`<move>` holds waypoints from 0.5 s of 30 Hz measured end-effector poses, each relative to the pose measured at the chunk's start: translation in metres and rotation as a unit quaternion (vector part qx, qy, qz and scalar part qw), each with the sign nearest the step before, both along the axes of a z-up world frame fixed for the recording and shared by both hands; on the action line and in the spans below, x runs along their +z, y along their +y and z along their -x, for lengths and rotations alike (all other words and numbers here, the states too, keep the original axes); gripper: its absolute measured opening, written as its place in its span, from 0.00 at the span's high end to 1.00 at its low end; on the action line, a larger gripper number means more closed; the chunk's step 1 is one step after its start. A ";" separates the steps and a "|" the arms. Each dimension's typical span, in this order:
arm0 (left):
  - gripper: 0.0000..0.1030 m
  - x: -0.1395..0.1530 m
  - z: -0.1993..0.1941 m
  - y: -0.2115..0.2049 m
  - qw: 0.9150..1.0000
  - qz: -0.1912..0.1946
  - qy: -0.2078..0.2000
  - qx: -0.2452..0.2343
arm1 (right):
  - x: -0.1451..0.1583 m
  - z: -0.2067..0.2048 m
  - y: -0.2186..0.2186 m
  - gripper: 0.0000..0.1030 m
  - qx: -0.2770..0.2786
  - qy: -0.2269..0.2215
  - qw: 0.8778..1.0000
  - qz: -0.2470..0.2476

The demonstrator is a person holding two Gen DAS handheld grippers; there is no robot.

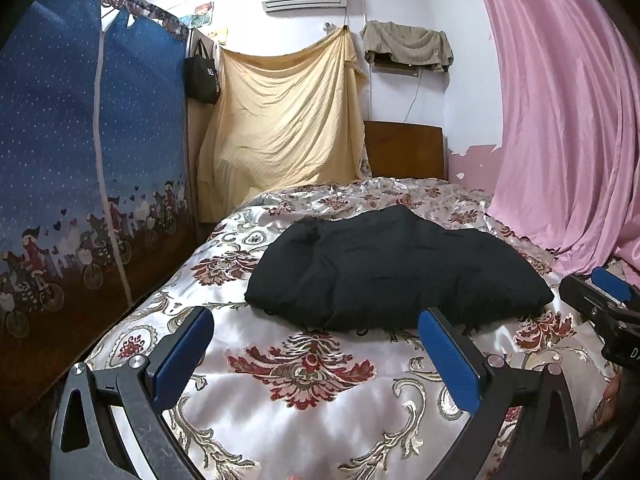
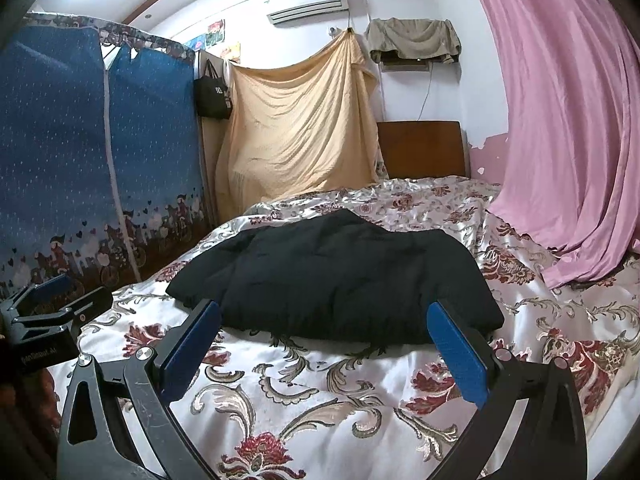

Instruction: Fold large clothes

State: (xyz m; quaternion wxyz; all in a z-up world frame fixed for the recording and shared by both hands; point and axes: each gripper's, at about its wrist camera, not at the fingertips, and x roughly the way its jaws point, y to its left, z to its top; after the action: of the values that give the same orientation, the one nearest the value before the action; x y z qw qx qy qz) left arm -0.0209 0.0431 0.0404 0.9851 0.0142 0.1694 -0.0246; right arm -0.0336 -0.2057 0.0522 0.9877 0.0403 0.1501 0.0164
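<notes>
**Item: black quilted garment, lying bundled on the bed, both grippers empty**

While neither tool touches it yet, we log the scene from left to right.

- Blue fabric wardrobe (image 1: pixel 80 140), zip closed, standing along the left side of the bed.
- Left gripper (image 1: pixel 316 344): blue pads spread wide, nothing between them, hovering over the satin floral bedspread (image 1: pixel 304 364) just short of the garment's near edge.
- Black padded garment (image 1: pixel 396 268), the task's thing: it lies in the middle of the bed as a thick, rounded bundle, stitched panels faintly visible on top. Whether sleeves are tucked under we cannot tell.
- Right gripper (image 2: pixel 324 336): blue pads likewise wide apart and empty, aimed at the same near edge (image 2: pixel 340 328) from the right.
- Pink curtain (image 1: pixel 560 120) draping onto the bed's right side.

Handling, in our judgement: soft, bulky and springy, light for its volume; the padding will puff back after pressing. The satin beneath looks slippery, so we expect the bundle to slide rather than roll when tugged. We would pinch a full thickness at the two near corners, one gripper on each, lifting rather than dragging.
</notes>
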 end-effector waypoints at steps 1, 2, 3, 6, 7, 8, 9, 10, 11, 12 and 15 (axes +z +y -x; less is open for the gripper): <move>0.00 -0.001 0.000 0.000 1.000 -0.001 0.001 0.000 | 0.000 0.000 0.000 0.01 0.000 0.001 1.000 0.000; 0.00 -0.001 0.000 0.000 1.000 -0.001 0.002 0.000 | -0.001 -0.001 0.000 0.01 0.000 0.002 1.000 0.001; 0.00 -0.002 0.001 0.000 1.000 -0.002 0.003 0.001 | -0.002 -0.001 0.000 0.01 0.000 0.003 1.000 0.001; 0.00 -0.004 0.002 0.000 1.000 -0.005 0.003 0.001 | -0.004 -0.001 -0.001 0.01 -0.002 0.006 1.000 0.000; 0.00 -0.005 0.003 0.000 1.000 -0.006 0.003 0.001 | -0.004 -0.001 -0.002 0.01 -0.003 0.006 1.000 0.000; 0.00 -0.004 0.002 -0.001 1.000 -0.006 0.004 0.001 | -0.004 -0.001 -0.002 0.01 -0.004 0.007 1.000 0.000; 0.00 -0.004 0.002 -0.001 1.000 -0.007 0.004 0.002 | -0.004 -0.001 -0.003 0.01 -0.005 0.007 1.000 0.001; 0.00 -0.005 0.002 -0.001 1.000 -0.008 0.007 0.002 | -0.005 -0.001 -0.003 0.01 -0.005 0.009 1.000 0.001; 0.00 -0.005 0.001 -0.001 1.000 -0.009 0.008 0.003 | -0.005 -0.002 -0.003 0.01 -0.005 0.010 1.000 0.000; 0.00 -0.006 0.001 -0.001 1.000 -0.009 0.010 0.003 | -0.006 -0.003 -0.004 0.01 -0.005 0.013 1.000 -0.001; 0.00 -0.007 0.002 0.000 1.000 -0.011 0.013 0.005 | -0.008 -0.004 -0.006 0.01 -0.005 0.018 1.000 -0.003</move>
State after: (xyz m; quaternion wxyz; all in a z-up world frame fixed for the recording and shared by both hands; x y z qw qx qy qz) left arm -0.0225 0.0430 0.0333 0.9827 0.0235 0.1826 -0.0179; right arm -0.0300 -0.2115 0.0442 0.9849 0.0442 0.1672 0.0112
